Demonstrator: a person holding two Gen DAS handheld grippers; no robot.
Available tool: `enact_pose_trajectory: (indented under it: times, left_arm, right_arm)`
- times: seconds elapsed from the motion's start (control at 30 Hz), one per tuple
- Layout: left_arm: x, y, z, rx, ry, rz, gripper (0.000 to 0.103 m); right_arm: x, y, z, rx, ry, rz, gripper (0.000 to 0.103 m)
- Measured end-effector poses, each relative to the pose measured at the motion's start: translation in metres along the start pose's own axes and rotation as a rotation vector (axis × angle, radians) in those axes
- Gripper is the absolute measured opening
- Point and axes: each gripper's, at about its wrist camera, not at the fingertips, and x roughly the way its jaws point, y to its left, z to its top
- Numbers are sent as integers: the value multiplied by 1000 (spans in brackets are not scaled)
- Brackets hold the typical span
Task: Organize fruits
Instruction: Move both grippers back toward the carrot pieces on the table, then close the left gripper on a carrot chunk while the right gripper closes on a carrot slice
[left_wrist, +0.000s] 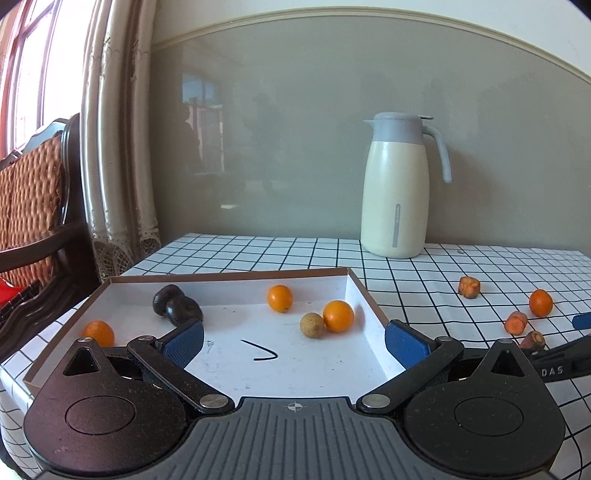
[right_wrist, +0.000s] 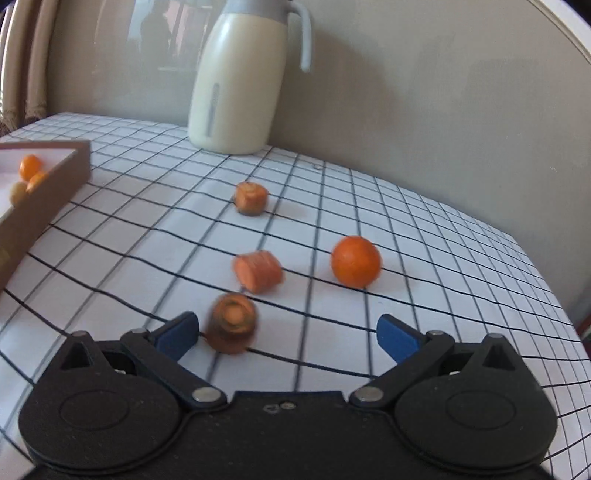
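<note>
While the left hand-held gripper (left_wrist: 293, 341) hangs with its blue pads spread wide and empty over the shallow box (left_wrist: 354, 286), that box holds three oranges (left_wrist: 338, 316), a small tan fruit (left_wrist: 312, 325) touching one of them, and two dark fruits (left_wrist: 177, 304) pressed together. The right hand-held gripper (right_wrist: 288, 336) is likewise spread apart and empty above the checked counter (right_wrist: 443, 258), where one orange (right_wrist: 355, 262) lies loose near three carrot pieces (right_wrist: 258, 271), the nearest just beside the left pad. A cream jug (right_wrist: 236, 85) stands by the wall.
</note>
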Motion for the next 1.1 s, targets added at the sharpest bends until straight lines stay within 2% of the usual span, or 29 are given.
enact_pose_trajectory:
  times: [0.2,0.47,0.53,0.63,0.7,0.8,0.93,1.1]
  left_arm:
    - [10,-17,4,-12,-3,-42,103]
    - [19,-70,2,48,12,-147,103]
    - [20,-83,2,60,10,-166,103]
    - [21,-96,2,75,2,-181,103]
    - [23,-102,1,82,8,-186,103]
    - [27,-106,0,89,14,-183,103]
    - [33,-105,-1,96,24,-180,103]
    - [46,-118,1,94,44,-197,103]
  right_arm:
    - [1,-35,-8,61,19,-45,97]
    - [-3,-76,-26,101,27,-98,97]
    - [-8,-84,-29,130,21,-59,97]
    - [-20,-72,-30,64,-47,12,97]
    - [-18,-64,-27,47,-49,46,97]
    - [-4,-58,-18,56,-18,-26,97]
    - [4,-64,-14,106,6,-43,97]
    - [5,-78,-21,118,4,-108,97]
